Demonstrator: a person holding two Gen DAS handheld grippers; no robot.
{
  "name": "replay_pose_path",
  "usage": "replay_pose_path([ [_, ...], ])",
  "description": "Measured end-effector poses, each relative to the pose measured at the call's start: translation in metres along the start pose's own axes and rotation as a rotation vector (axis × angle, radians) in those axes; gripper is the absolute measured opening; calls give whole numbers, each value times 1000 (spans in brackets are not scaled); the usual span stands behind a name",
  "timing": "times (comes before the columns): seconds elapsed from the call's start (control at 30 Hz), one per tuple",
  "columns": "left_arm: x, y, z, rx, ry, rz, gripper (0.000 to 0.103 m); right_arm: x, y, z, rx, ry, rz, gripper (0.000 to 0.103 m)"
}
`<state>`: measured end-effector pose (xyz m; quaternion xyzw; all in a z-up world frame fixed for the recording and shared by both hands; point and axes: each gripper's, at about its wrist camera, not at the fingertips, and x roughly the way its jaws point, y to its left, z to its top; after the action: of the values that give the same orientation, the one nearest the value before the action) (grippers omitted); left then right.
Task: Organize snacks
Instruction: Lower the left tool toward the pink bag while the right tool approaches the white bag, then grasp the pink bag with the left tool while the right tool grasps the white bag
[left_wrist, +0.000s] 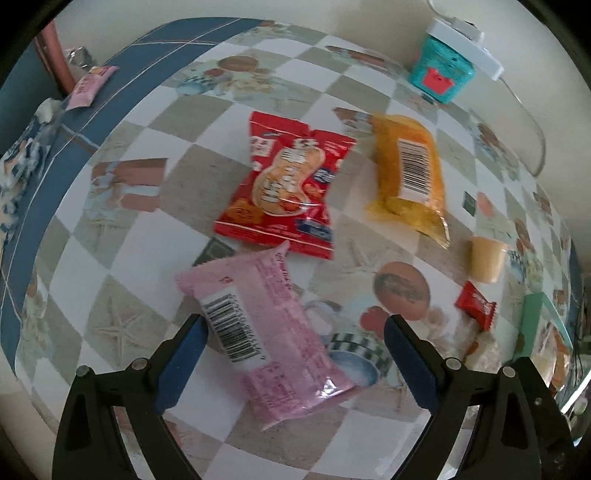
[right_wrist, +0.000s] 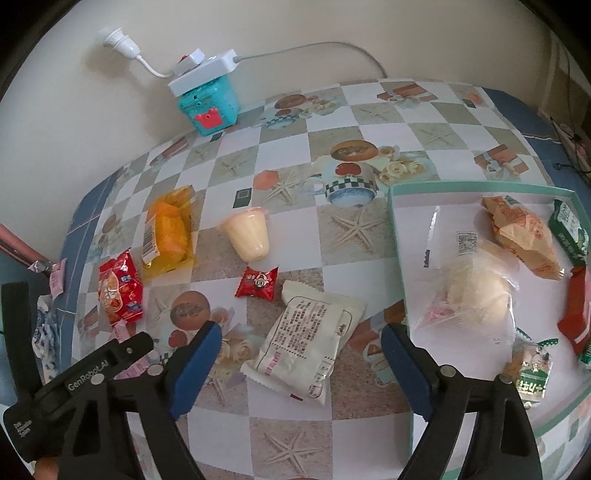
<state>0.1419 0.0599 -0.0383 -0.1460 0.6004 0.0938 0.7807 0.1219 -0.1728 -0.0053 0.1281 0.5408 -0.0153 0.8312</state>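
Both grippers hung wide open and held nothing: our left gripper (left_wrist: 295, 350) straddled the pink wrapped cake (left_wrist: 269, 339) without the pads pressing it, and our right gripper (right_wrist: 301, 354) hovered the same way over the cream packet (right_wrist: 306, 343). We judged the sorting about half done. Inside the mint-rimmed tray (right_wrist: 400, 258) already lay a clear bag with a pale bun (right_wrist: 476, 291), a tan paper-look packet (right_wrist: 524, 236), a dark green bar (right_wrist: 570, 232), a red-orange stick (right_wrist: 576, 306) and a small green-and-white sachet (right_wrist: 533, 373). Left of the tray, on the glossy checked counter (right_wrist: 280, 435), waited the cream packet, a small red candy (right_wrist: 258, 282), a soft translucent pudding cup (right_wrist: 249, 234) lying on its side, a crinkly clear bag of yellow pieces (right_wrist: 168, 232) and a shiny red peanut packet (right_wrist: 120, 291); the pink cake sat just beyond that last one. Every wrapper looked like thin, slippery film, pillow-shaped with crimped ends.
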Motion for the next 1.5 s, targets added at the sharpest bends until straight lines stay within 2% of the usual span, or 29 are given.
replay_pose_path([
  [0.23,-6,-17,3,47,-4,-85,96,4,0,-2,2,24,26,78],
  [0.37,-6,-21,4,55,-8,-61,96,10,-3,-3,11,42,18,76],
  [0.5,-3,-10,7,41,-10,6,96,14,-4,-5,16,52,17,76],
  [0.67,-1,3,7,9,4,12,96,24,-5,-6,18,73,-1,76],
  [0.97,6,-2,5,21,23,28,96,38,-7,-5,28,79,-22,76],
  [1.07,11,-1,5,14,31,35,96,40,-2,-5,11,70,-41,76],
  [1.23,17,3,4,10,33,64,95,46,14,-7,-69,58,-135,75],
  [1.3,18,3,4,16,32,72,86,46,17,-8,-86,53,-143,71],
  [1.37,18,3,3,6,36,71,69,46,17,-9,-89,51,-140,70],
  [1.43,20,4,3,-3,40,56,64,45,15,-9,-87,51,-133,68],
  [1.5,18,4,3,-9,32,44,51,44,14,-9,-85,51,-128,66],
])
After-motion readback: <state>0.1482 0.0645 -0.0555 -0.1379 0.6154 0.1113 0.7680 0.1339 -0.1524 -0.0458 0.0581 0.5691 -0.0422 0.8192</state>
